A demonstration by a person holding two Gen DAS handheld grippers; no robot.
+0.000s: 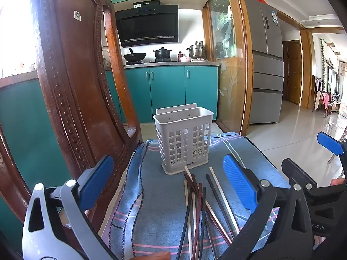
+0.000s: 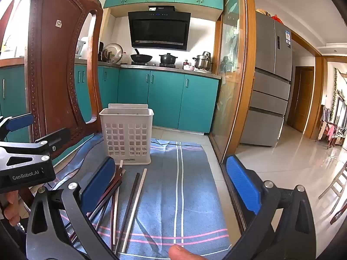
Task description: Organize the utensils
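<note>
Both grippers are hovering low over the cloth (image 2: pixel 190 186), tilted a bit downward and pointing toward the kitchen. The left gripper (image 1: pixel 171 182) is sitting with its blue pads (image 1: pixel 238 182) spread wide, nothing between them being pinched, just the chopsticks (image 1: pixel 199 205) lying on the cloth underneath. The right gripper (image 2: pixel 173 186) is doing the same thing, jaws fully apart and gripping nothing (you can see a fingertip poking in at the bottom edge of each wrist view, so the person's hands are right behind the handles).

From the right wrist view the left gripper (image 2: pixel 19 121) is showing at the left edge, so the two are being held side by side, near each other but apart.

The chopsticks are lying loose in a messy fan on the blue striped cloth, dark red, black and pale ones crossing over each other, with their far tips just in front of the basket (image 1: pixel 184 143). One pale one (image 2: pixel 135 205) and a dark one are lying a little off to the right of the pile. The white slotted basket is standing upright on the cloth, beyond the chopsticks, next to a carved wooden chair (image 1: pixel 71 82) on the left. I can't tell whether anything's in it.
</note>
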